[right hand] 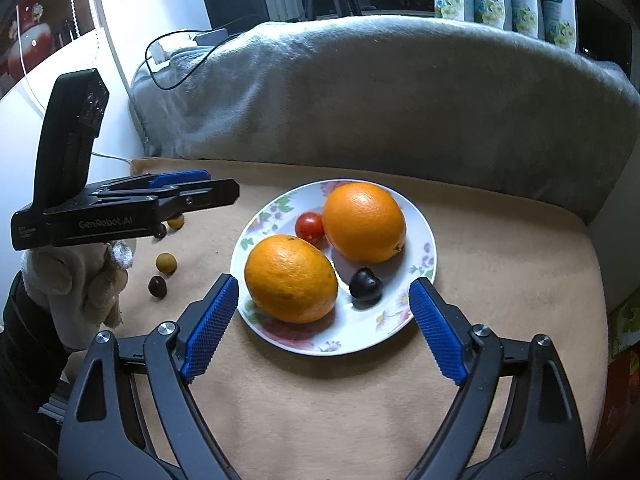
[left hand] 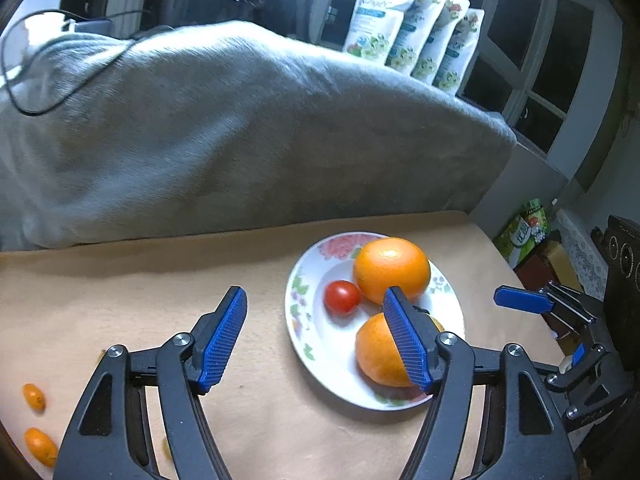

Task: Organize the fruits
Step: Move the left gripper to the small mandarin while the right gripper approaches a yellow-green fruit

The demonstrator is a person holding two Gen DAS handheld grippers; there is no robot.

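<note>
A: Starting on the far left, two kumquats (left hand: 34, 398) lie loose on the tan cloth (left hand: 240, 264), well apart from the plate (left hand: 320, 344). Right view shows more strays over there: a greenish fruit (right hand: 166, 263) and a dark one (right hand: 157, 286) just beside it.

B: And the left gripper (left hand: 316, 334) hangs above the cloth with jaws spread wide, nothing between them. Its right finger hides part of the near orange (left hand: 380, 354).

A: Looks like it's free to go for the strays, since they sit on its side.

B: Moving right, the plate carries two oranges, the far orange (right hand: 364, 222) at the back, a cherry tomato (right hand: 309, 227) tucked between them, touching or nearly so.

A: Plus a dark fruit (right hand: 365, 285) near the plate's front edge. Round things stay put inside that raised rim, which is likely why it's the collecting spot.

B: Right gripper (right hand: 324, 328) next: jaws gaping too, empty, poised just short of the plate's near rim.

A: Judging by the layout, the big fruit is home and the small ones on the left are yet to be gathered. Beyond it all, a grey blanket (right hand: 400, 92).

B: Small and round, so they could roll under a careless pinch.
</note>
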